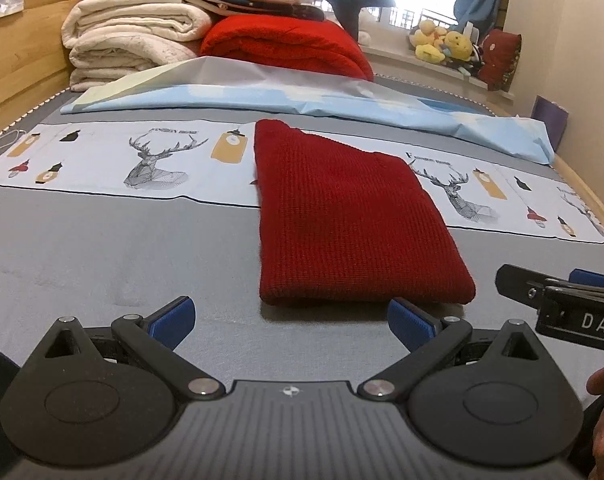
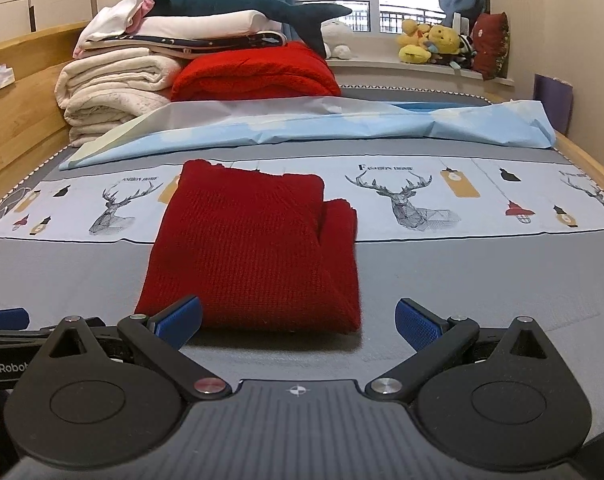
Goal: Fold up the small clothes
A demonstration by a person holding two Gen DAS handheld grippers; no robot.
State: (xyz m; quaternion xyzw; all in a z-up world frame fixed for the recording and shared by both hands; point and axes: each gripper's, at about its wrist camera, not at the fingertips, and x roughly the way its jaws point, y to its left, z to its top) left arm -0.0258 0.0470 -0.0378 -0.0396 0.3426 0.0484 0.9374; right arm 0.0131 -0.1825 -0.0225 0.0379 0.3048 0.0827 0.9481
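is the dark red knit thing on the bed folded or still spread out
Folded. The dark red knitted garment lies as a compact rectangle on the grey bed sheet, with a doubled layer showing along its right edge. Neither gripper holds it.

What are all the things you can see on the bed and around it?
Dark red knitted garment: one, folded, on the grey bed sheet, just ahead of both grippers.
Light blue sheet: one, crumpled, across the bed behind it.
Bright red blanket: one, folded, further back.
Cream blankets: a stack, back left.
Dark teal plush shark: one, on the stack.
Yellow plush toys: several, windowsill.
Left gripper: fingers apart, empty.
Right gripper: fingers apart, empty.
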